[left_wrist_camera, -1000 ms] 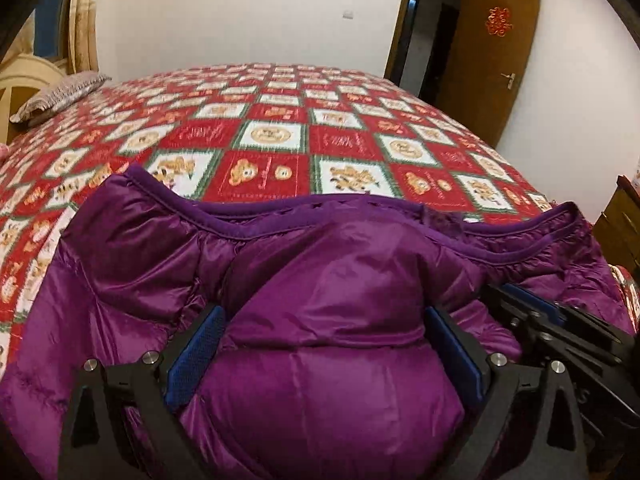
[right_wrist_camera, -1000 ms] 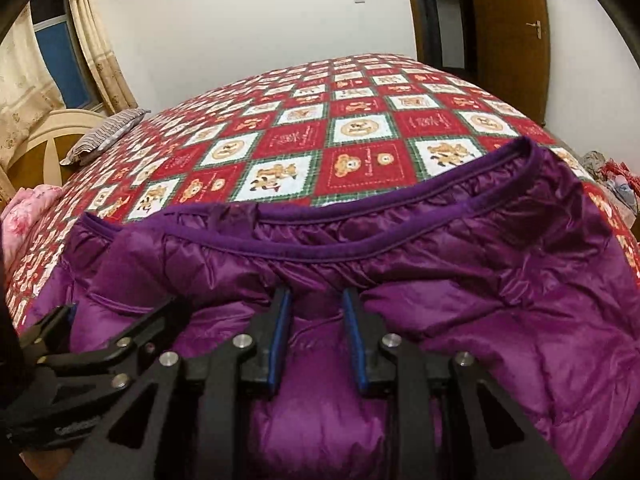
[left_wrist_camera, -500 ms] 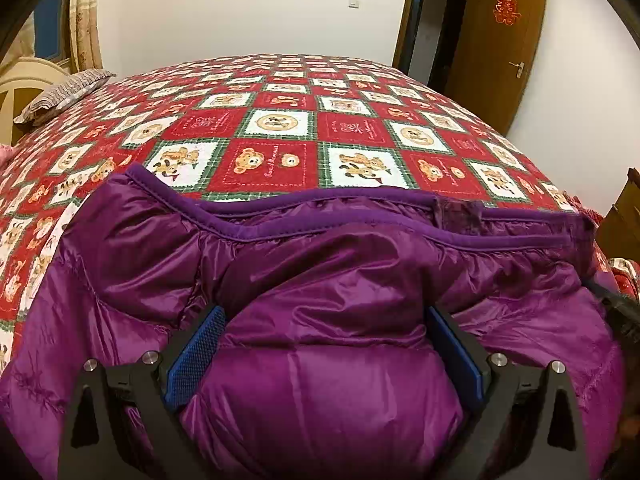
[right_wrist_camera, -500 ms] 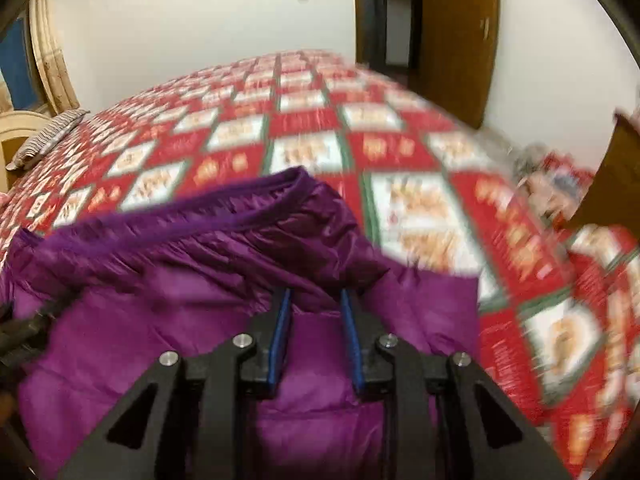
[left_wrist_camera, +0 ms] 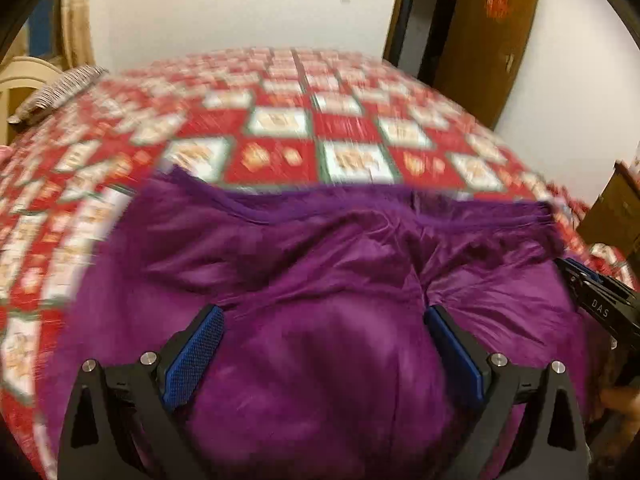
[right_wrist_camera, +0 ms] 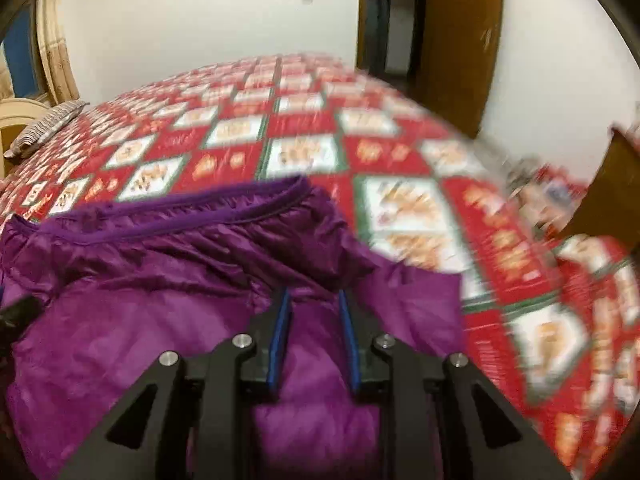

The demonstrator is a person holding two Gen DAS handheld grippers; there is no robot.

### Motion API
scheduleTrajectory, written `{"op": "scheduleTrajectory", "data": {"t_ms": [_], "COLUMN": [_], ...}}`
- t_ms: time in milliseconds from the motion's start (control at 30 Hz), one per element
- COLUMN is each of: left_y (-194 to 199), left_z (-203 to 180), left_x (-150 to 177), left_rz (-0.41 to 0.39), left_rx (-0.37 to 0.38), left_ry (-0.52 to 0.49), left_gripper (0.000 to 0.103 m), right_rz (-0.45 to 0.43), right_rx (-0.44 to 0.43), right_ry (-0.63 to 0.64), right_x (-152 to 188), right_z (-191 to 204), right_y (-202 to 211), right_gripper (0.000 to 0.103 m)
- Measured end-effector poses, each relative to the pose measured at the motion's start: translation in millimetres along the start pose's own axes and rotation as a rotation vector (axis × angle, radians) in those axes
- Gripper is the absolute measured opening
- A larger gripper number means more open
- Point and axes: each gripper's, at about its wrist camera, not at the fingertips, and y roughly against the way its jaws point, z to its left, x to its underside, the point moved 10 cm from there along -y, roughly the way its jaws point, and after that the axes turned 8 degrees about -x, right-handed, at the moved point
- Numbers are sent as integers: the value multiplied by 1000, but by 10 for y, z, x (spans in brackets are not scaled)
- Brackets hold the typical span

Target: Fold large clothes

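A shiny purple padded jacket (left_wrist_camera: 320, 248) lies on a bed with a red and white patchwork cover (left_wrist_camera: 272, 156). My left gripper (left_wrist_camera: 323, 312) stands wide, and a thick bulge of the jacket is pinched between its blue pads (left_wrist_camera: 192, 356). The right gripper (right_wrist_camera: 314, 294) is shut narrowly on a fold near the jacket's (right_wrist_camera: 160, 280) right end, below its darker trimmed hem. In the left wrist view the right gripper (left_wrist_camera: 600, 308) shows at the far right edge. Both views are blurred by motion.
A striped pillow (left_wrist_camera: 60, 88) and a cream headboard sit at the bed's far left. A brown door (right_wrist_camera: 460, 40) stands open in the back wall. A wooden cabinet (left_wrist_camera: 616, 216) stands by the bed's right side, with a heap of things (right_wrist_camera: 532, 184) beside it.
The right gripper has swung to the right with its fold, away from the left one, and the jacket is stretched sideways. The left gripper has lifted a little, still holding its bulge.
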Motion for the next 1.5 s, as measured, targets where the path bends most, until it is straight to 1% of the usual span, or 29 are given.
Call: {"op": "scheduleTrajectory", "data": {"t_ms": [33,67,100,133,167,200,233,300,367,433,500,600,633,667,733,767,800,833,867,933,967,1033,1067,1133,1200,1333,1433,1467,1500], "left_y": [143,330,488,563,668,696,731,722,613,499,425,276,247,255,269,283,313,337,376,464,530,652,752,915,1093,1340,1440,1468,1472], "left_z": [88,227,371,464,632,719,851,987,1051,1044,1046,1023,1016,1011,947,889,828,801,771,750,716,650,566,397,136,-340,-670,-839,-904], "left_x": [-20,-39,-43,-37,4,35,116,257,409,560,661,775,788,781,769,756,739,728,698,603,532,406,317,217,78,-86,-172,-202,-215], "left_rz": [-37,-81,-120,-138,-160,-163,-163,-153,-111,-68,-49,-2,-5,-22,-35,-45,-60,-68,-81,-109,-121,-148,-170,-203,-238,-273,-287,-290,-291], "left_rx": [-7,-18,-29,-39,-61,-75,-97,-130,-164,-165,-159,-92,-67,-65,-41,-17,18,35,54,97,138,184,208,222,240,288,312,316,318], "left_ry": [12,33,61,83,133,161,209,258,278,289,305,360,392,402,385,371,364,363,361,367,378,386,370,319,244,137,56,17,-4], "left_gripper": [100,100,100,100,100,100,100,100,100,100,100,100,100,100,100,99,86,65,58,34,30,22,21,17,16,15,15,15,15], "right_rz": [-59,-81,-103,-113,-113,-112,-108,-91,-73,-26,14,3,0,-4,-15,-21,-25,-24,-21,-16,-14,-7,-4,3,10,29,82,105,122], "right_rx": [-41,-72,-124,-175,-226,-278,-323,-373,-363,-357,-322,-328,-329,-328,-323,-321,-323,-330,-343,-368,-377,-398,-415,-446,-479,-545,-612,-638,-663], "right_ry": [-3,-6,-10,-15,-17,-19,-20,7,48,43,27,19,27,30,42,48,44,32,14,-7,-16,-41,-64,-98,-128,-197,-231,-244,-260], "right_x": [-47,-50,-40,-10,37,89,135,229,322,473,603,655,661,670,695,703,708,714,710,706,706,713,712,713,719,722,695,681,665], "right_z": [118,203,369,549,743,945,1134,1448,1634,1727,1714,1669,1671,1669,1685,1691,1686,1685,1676,1661,1652,1647,1632,1614,1608,1568,1556,1535,1502], "right_y": [219,328,486,601,678,729,739,693,571,376,219,153,153,146,153,152,150,149,144,126,126,126,125,118,115,111,104,119,149], "right_gripper": [29,29,29,29,29,29,29,29,29,29,27,26,25,25,25,25,25,25,25,25,25,25,25,25,25,24,24,23,23]}}
